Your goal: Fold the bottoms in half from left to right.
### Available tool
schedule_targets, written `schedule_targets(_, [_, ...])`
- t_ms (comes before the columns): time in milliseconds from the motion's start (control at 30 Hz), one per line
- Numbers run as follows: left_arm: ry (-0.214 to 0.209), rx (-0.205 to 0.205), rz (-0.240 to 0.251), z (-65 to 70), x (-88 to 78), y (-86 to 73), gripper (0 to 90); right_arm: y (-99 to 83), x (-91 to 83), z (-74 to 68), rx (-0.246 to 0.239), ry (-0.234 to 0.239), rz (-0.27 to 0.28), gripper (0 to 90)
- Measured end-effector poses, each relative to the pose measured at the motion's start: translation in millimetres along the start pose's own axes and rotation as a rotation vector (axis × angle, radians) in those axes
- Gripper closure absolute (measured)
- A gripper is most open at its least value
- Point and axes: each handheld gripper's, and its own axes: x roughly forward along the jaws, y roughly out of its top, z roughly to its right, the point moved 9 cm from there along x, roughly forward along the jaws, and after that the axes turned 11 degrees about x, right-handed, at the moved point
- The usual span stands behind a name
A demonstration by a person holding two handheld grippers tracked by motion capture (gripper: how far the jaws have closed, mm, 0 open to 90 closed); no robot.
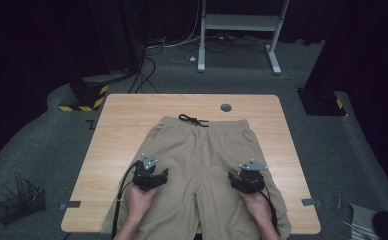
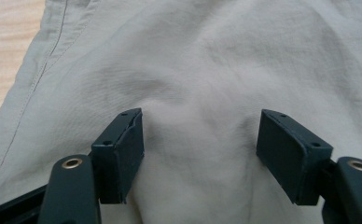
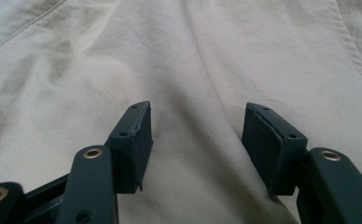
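The tan shorts [image 1: 202,160] lie flat on the counter [image 1: 117,130], waistband and black drawstring [image 1: 193,120] at the far end and the two legs running toward the person. The left gripper [image 1: 151,176] hovers over the left leg and the right gripper [image 1: 247,181] over the right leg, each roughly midway between drawstring and hem. Both have their jaws spread wide with only loose cloth under them; neither holds anything. In the left gripper view the fabric [image 2: 202,98] bulges slightly between the jaws, in the right gripper view it lies smoother [image 3: 198,84]. To grasp well, each gripper should probably press down, gather one small fold, close firmly and evenly, and keep level with the other so the shorts move without skewing from the drawstring line.
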Motion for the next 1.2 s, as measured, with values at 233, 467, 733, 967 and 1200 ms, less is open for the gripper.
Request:
schedule_targets(233, [0.003,-0.006,-0.001,12.4,-22.6,-17.9,32.4,-20.7,-19.9,-12.1,-0.017,0.018,-0.005,42.5])
schedule_targets(467, [0.023,-0.019,-0.005,23.7,-45.7,-36.3,32.5,-37.0,-35.7,-21.9,-0.028,0.027,-0.01,42.5])
schedule_targets(733, [-0.008,0.013,0.005,34.4,-61.9,-48.9,31.7,-49.2,-47.3,-32.1,-0.056,0.053,-0.021,42.8])
schedule_targets(967, [-0.058,0.053,0.008,23.6,-59.2,-26.5,31.0,-22.7,-47.3,-30.4,-0.045,0.083,0.016,39.0])
schedule_targets(1200, [-0.118,-0.012,0.016,-23.0,-34.1,20.5,27.2,21.0,-13.7,-14.6,0.011,0.065,0.033,34.8])
